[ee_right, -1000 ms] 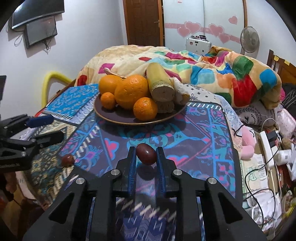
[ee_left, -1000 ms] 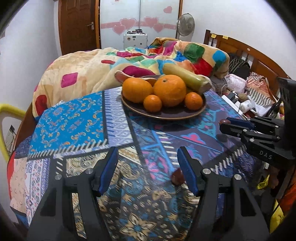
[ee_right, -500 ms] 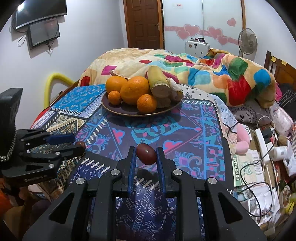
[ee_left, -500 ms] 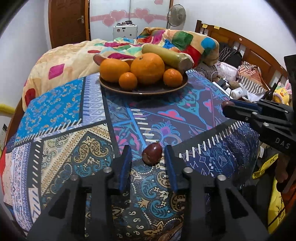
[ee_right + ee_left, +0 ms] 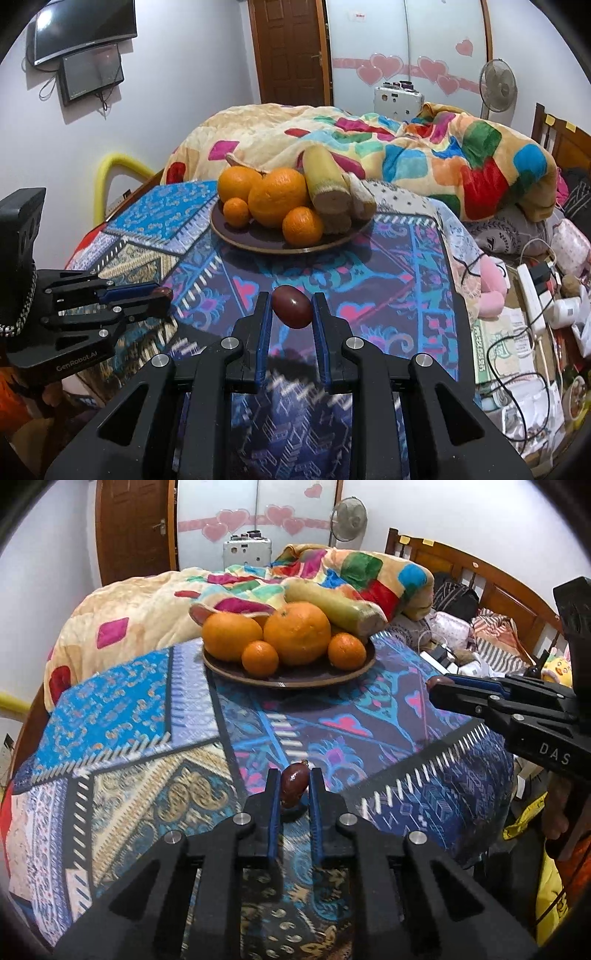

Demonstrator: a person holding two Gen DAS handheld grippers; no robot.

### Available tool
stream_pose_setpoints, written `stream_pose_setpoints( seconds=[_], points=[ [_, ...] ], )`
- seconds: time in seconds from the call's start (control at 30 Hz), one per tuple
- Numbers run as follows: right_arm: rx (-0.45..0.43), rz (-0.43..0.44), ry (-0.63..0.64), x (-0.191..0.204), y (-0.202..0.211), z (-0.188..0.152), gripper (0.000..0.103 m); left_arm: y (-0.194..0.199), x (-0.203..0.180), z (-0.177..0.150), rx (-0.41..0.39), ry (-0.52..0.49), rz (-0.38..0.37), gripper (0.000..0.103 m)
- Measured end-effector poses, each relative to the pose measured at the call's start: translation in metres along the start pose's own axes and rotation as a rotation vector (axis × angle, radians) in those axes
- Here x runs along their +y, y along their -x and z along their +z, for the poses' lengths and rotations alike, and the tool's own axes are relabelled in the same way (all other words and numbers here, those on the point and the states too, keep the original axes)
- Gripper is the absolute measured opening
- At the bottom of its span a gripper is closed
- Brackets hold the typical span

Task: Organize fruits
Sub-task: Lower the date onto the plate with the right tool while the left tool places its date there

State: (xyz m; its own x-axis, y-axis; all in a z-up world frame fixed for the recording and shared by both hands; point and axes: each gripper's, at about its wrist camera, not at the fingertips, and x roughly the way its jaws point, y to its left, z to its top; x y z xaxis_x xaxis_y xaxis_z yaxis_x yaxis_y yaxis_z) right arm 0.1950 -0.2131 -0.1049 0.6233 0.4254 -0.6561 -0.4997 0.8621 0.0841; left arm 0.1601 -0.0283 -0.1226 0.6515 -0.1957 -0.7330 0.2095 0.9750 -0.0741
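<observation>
Left wrist view: left tool (image 5: 294,788), wide apart a second ago, now clenched on a small dark-red fruit (image 5: 293,784), probably lifted just clear of the patterned bench (image 5: 122,716). Right tool (image 5: 291,314) likewise gripping a second red fruit (image 5: 291,305). Both ready for the plate (image 5: 288,681) of oranges (image 5: 297,633) beyond.

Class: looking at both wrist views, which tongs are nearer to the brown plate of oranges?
Right. The right tongs, shut on a dark red fruit, hang just before the plate; the left tongs, gripping another fruit, sit farther back.
</observation>
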Motion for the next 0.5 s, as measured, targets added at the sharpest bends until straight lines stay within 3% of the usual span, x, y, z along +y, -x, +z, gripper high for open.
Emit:
stream_pose_setpoints(
  seconds=[0.5],
  points=[
    [-0.035, 0.031, 0.058, 0.014, -0.035, 0.039, 0.020, -0.011, 0.020, 0.054, -0.065, 0.003, 0.007, 0.014]
  ],
)
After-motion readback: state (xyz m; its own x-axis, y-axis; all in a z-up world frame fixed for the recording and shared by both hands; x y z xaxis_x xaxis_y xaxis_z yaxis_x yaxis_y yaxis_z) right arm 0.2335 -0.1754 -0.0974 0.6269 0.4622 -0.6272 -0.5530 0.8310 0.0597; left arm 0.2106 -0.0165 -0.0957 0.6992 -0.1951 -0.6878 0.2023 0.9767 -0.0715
